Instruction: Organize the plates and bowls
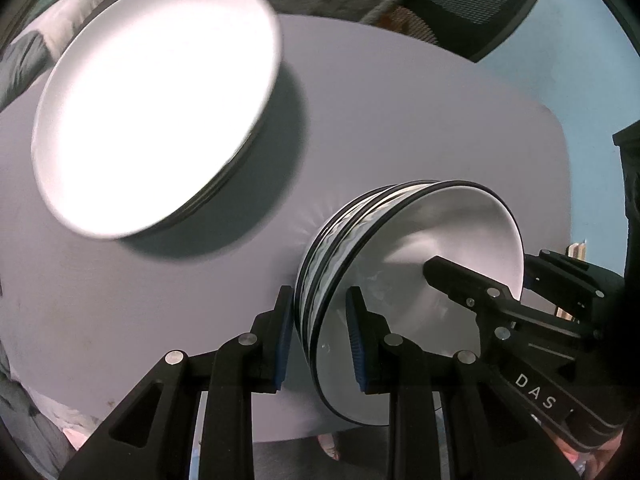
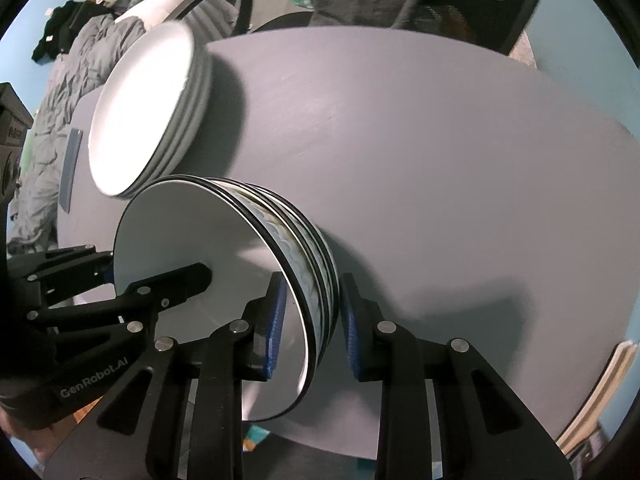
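Two grippers carry a small stack of bowls [image 1: 400, 280] above a grey table [image 1: 400, 128], each pinching the rim on opposite sides: left gripper [image 1: 320, 336] at 9 o'clock, right gripper [image 2: 312, 328] at 3 o'clock, both nearly closed on the stack. A pile of white plates [image 1: 156, 108] sits at 11 o'clock. The bowls look rigid, breakable, smooth and fairly heavy together, so a firm two-sided rim grip seems wise

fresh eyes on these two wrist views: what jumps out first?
First, the stack of dark-rimmed bowls, low in both views, with the left gripper and right gripper each straddling its rim on opposite sides. Next, the bright white plate stack sitting further back on the grey table, glaring in the left wrist view. A dark mesh chair stands beyond the table.
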`<state>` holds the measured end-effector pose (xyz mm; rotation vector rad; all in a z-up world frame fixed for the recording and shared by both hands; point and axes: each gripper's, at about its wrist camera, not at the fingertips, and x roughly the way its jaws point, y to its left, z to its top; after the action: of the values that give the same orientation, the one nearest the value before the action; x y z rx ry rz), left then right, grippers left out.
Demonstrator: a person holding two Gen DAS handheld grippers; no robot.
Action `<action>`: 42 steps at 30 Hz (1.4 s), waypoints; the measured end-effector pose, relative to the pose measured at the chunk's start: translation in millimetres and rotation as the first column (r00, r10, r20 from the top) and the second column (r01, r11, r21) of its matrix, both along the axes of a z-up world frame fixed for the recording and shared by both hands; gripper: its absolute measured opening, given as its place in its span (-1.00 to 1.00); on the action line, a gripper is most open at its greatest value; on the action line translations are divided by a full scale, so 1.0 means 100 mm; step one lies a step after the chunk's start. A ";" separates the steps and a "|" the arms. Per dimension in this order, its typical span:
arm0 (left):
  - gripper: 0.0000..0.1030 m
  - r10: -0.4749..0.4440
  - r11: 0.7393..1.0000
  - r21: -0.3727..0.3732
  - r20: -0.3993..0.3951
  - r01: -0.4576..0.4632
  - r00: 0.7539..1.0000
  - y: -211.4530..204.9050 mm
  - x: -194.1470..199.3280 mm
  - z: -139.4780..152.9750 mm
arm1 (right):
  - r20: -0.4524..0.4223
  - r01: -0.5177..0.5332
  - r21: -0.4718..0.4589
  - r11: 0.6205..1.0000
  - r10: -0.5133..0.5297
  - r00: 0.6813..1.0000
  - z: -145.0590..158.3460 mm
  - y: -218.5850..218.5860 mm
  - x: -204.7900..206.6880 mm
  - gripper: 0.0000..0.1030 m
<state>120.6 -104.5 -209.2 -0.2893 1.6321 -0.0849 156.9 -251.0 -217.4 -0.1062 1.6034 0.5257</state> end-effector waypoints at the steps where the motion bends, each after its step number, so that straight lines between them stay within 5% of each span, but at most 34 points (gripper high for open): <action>1: -0.51 0.003 1.000 0.003 0.001 -0.003 1.000 0.06 -0.05 0.00 | 0.002 -0.004 -0.003 1.000 0.004 1.000 0.00 0.07 -0.04 -0.48; 20: -0.51 0.066 0.997 0.048 0.031 -0.068 0.997 0.88 -0.71 -0.02 | 0.012 -0.017 0.003 1.000 0.016 1.000 -0.07 0.88 -0.67 -0.48; 42: -0.48 -0.010 1.000 0.024 0.084 0.008 0.996 0.81 -0.77 -0.10 | 0.028 0.067 0.042 0.997 -0.068 0.997 -0.06 0.84 -0.85 -0.50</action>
<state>43.5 -23.9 -219.0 -0.2573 1.5500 -0.0831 72.0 -167.4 -223.2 -0.0288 1.5610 0.5019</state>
